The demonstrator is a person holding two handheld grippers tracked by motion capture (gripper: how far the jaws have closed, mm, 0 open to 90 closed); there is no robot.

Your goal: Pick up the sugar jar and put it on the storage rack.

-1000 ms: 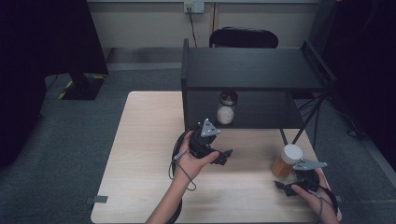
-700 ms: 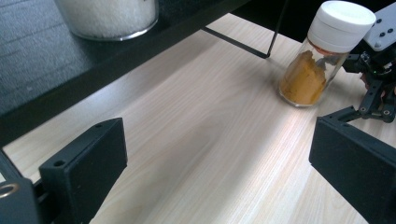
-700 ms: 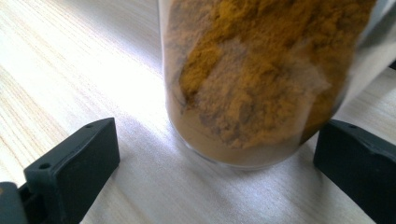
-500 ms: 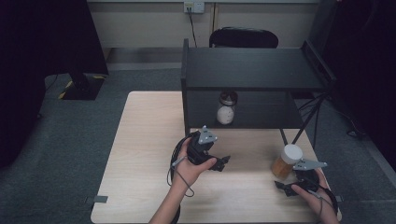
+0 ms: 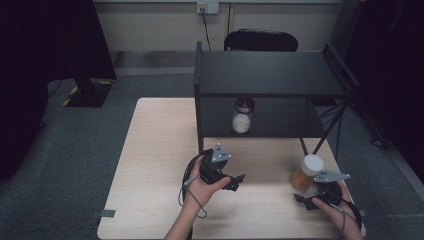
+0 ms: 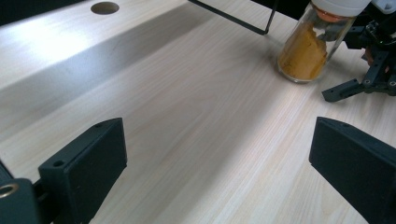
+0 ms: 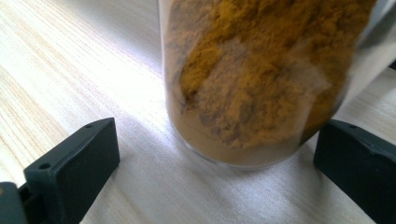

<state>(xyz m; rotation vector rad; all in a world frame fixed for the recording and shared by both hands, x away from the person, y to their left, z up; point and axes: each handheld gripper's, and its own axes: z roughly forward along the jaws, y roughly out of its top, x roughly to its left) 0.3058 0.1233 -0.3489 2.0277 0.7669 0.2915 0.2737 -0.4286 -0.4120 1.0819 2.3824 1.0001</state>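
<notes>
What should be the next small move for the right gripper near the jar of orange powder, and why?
Probably ease the right gripper a little forward, then close. Its jaws stand open on either side of the jar of orange powder, the left one apart from the glass, so nothing is gripped yet. The jar stands upright on the table.

Bare desk (image 5: 155, 165) lies open left and middle — the black shelf (image 5: 270, 75) blocks the back, the spice jar (image 5: 306, 172) the right.

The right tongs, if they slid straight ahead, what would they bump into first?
Most likely the jar of orange powder. It stands on the table right in front of the right tongs, which are open, one jaw on each side and neither clearly touching the glass.
</notes>
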